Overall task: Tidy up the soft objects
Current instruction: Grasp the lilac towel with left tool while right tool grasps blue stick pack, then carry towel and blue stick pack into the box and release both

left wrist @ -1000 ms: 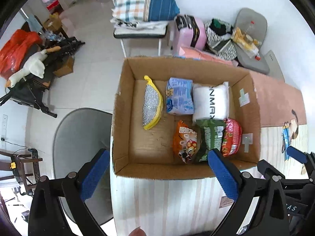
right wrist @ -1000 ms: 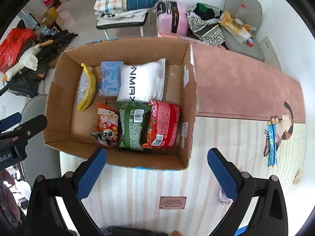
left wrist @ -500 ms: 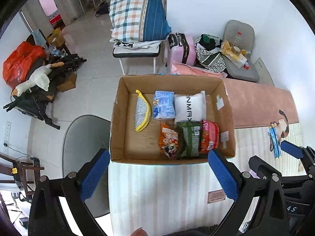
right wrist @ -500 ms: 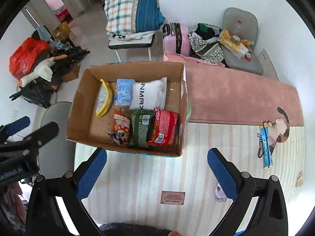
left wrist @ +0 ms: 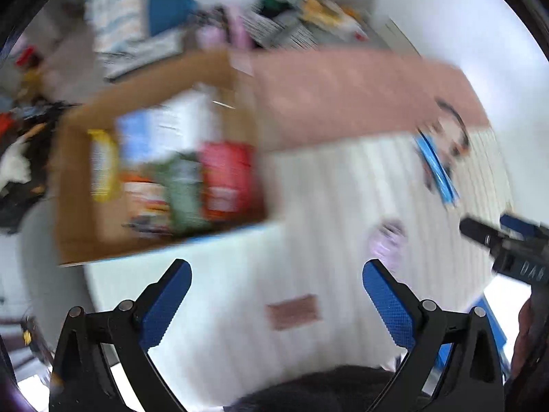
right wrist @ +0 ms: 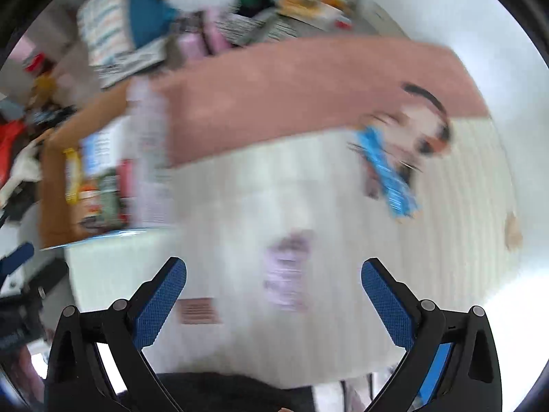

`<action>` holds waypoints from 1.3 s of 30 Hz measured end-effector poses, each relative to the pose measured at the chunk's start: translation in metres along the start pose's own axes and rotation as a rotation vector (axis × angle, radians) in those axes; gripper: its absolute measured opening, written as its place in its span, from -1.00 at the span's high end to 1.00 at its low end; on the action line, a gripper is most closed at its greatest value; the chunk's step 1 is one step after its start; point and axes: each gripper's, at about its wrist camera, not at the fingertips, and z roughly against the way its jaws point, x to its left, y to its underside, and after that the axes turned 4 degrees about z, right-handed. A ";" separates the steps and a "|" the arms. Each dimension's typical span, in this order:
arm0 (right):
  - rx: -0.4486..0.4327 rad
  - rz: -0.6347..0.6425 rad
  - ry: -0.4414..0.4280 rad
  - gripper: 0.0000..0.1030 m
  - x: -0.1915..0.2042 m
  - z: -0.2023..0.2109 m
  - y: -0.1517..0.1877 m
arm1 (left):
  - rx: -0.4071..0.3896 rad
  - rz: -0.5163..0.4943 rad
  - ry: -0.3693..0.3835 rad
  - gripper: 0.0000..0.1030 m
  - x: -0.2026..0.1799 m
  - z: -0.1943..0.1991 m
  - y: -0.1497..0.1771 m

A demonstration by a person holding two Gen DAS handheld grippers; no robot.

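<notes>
Both hand-held grippers, left [left wrist: 276,295] and right [right wrist: 273,292], gape empty. A small lilac packet [right wrist: 286,274] lies just ahead of the right one; rushing in risks nudging it away.

Both views are smeared by motion blur. A brown cardboard box [left wrist: 65,185] sits at the left on the striped surface, open at the top, with soft packets lying flat inside: a yellow-edged one [left wrist: 101,168] at the far left, then orange [left wrist: 145,195], green [left wrist: 183,192] and red [left wrist: 224,178] side by side, with a pale blue one [left wrist: 137,137] farther back. A small lilac packet [right wrist: 286,274] lies alone near the front, and a long blue packet [right wrist: 387,175] lies slanted at the right.
</notes>
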 end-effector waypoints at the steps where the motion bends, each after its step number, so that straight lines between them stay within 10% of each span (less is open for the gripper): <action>1: 0.018 -0.015 0.020 -1.00 -0.024 -0.009 -0.002 | 0.045 -0.013 0.030 -0.98 -0.019 -0.019 -0.002; 11: 0.146 0.003 0.073 -1.00 -0.146 -0.099 -0.046 | 0.385 -0.035 0.107 -0.53 -0.143 -0.176 -0.001; 21: 0.250 0.068 0.109 -0.91 -0.173 -0.181 -0.103 | 0.430 -0.038 0.028 -0.50 -0.177 -0.213 0.002; 27: 0.316 0.073 0.024 -0.47 -0.166 -0.213 -0.120 | 0.398 -0.057 -0.032 0.32 -0.179 -0.206 -0.009; 32: 0.325 0.034 0.015 0.61 -0.151 -0.215 -0.124 | 0.395 0.013 0.004 0.39 -0.161 -0.197 -0.017; 39: 0.285 0.029 -0.079 0.73 -0.115 -0.175 -0.109 | 0.294 0.087 0.085 0.40 -0.127 -0.136 -0.028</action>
